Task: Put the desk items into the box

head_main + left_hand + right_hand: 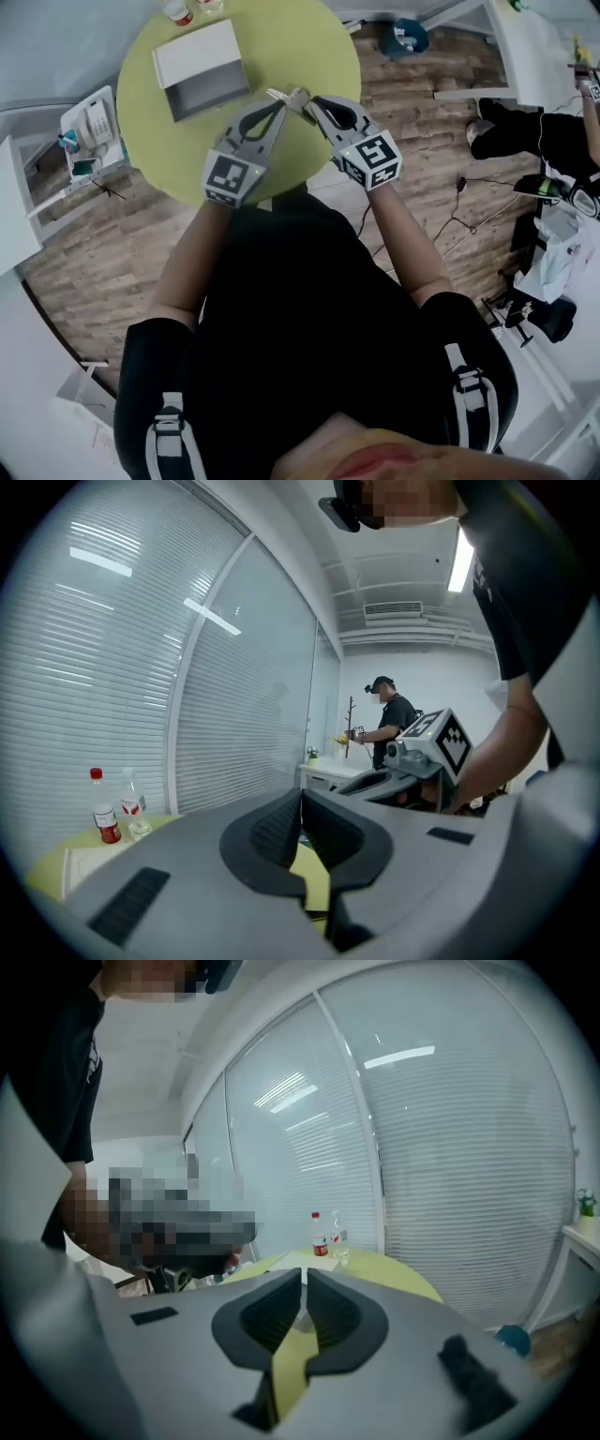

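Observation:
A white open box sits on the round green table, towards its far left. Both grippers hover over the table's near edge with their tips almost meeting. My left gripper is shut, its ribbed pads pressed together with nothing between them. My right gripper is shut too and empty. The right gripper's marker cube shows in the left gripper view. No loose desk items can be seen on the table.
Two bottles stand at the table's far edge, also seen as bottles and bottles. A small side stand with a telephone is at the left. A person and cables are on the wooden floor at the right.

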Demonstrator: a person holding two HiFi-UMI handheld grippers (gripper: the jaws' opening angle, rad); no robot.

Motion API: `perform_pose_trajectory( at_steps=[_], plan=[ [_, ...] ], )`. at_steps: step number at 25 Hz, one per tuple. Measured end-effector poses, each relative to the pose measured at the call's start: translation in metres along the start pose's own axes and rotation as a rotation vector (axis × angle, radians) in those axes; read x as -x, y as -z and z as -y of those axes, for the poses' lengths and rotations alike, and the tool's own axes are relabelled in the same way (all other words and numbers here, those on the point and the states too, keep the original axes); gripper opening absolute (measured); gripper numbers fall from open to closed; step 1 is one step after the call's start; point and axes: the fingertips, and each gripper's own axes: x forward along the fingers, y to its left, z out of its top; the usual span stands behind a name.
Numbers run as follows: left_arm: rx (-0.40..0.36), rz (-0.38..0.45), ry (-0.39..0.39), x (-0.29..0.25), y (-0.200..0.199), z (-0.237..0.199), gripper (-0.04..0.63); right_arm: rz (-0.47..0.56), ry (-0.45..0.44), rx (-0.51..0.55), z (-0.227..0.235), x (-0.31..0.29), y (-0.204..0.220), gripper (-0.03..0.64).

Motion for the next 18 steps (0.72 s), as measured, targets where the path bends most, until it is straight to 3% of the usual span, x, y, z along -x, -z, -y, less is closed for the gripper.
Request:
perform_pose_trajectory(
  at_steps=[9, 18],
  plan=[
    [0.024, 0.000, -0.093, -0.034, 0.054, -0.012, 0.012, -0.137, -0.091, 0.012, 0.031, -0.042, 0.068, 0.020],
    [0.046, 0.034, -0.141, -0.055, 0.099, -0.031, 0.012, -0.289, -0.093, 0.015, 0.061, -0.077, 0.137, 0.037]
  ],
)
